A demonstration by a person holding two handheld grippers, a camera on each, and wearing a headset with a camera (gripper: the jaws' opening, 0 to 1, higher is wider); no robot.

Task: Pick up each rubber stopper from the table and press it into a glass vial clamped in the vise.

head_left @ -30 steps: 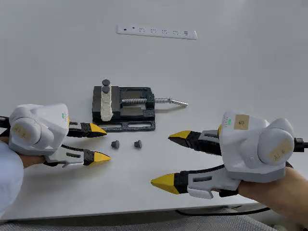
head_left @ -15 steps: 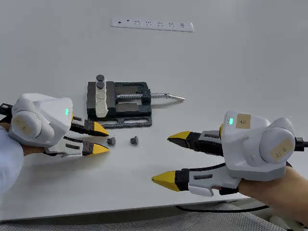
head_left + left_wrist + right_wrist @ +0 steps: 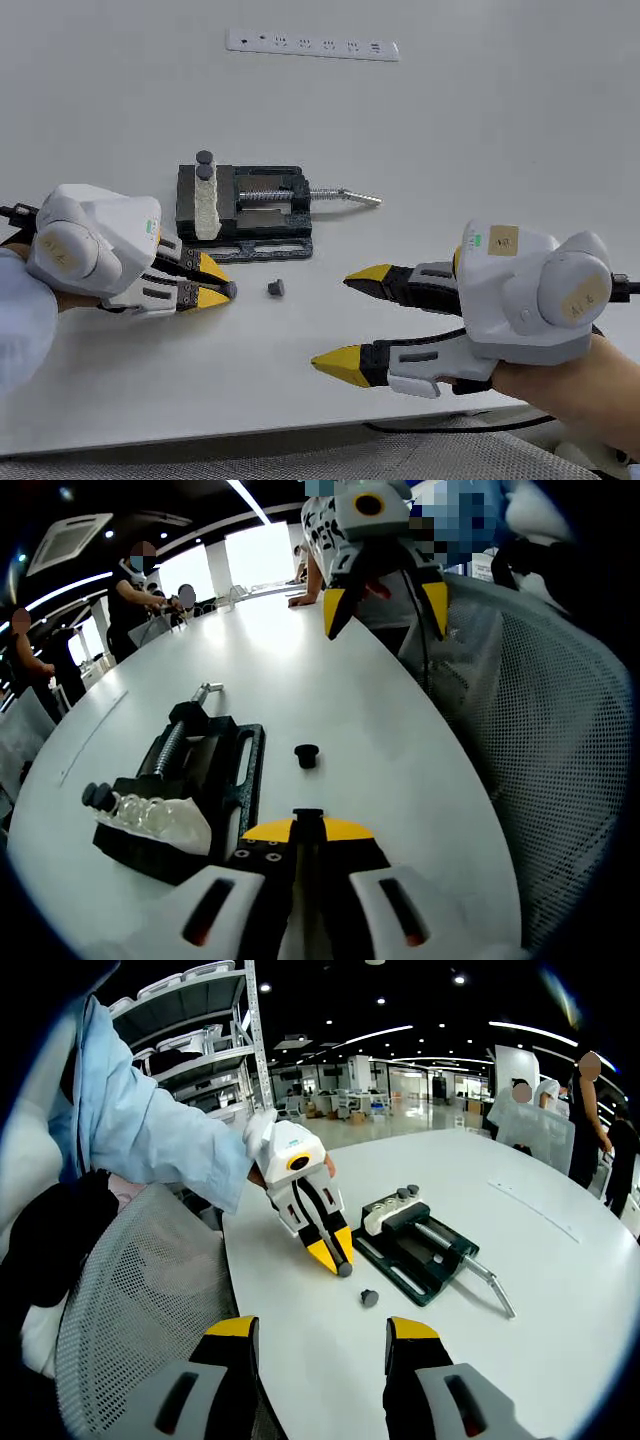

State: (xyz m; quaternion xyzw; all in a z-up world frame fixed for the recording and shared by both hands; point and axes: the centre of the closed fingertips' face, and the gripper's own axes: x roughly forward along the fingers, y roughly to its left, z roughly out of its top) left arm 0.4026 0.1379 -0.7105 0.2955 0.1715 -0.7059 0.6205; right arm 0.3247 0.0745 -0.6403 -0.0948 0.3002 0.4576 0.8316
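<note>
While vise (image 3: 272,226) clamps vials (image 3: 207,205), stoppers (image 3: 205,157) fitted

Two stoppered glass vials (image 3: 206,195) clamped in black vise (image 3: 270,215), dark rubber stopper (image 3: 275,288) loose on table (image 3: 450,150) near it, another stopper (image 3: 231,289) pinched in left gripper (image 3: 224,287)

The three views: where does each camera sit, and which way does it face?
Head view: on the headset, looking down at vise, left gripper, right gripper.
Left gripper view: along its jaws, shut on a stopper, facing the right gripper.
Right gripper view: along its open jaws, facing the left gripper, sleeve.
Shared: vise, loose stopper.
</note>
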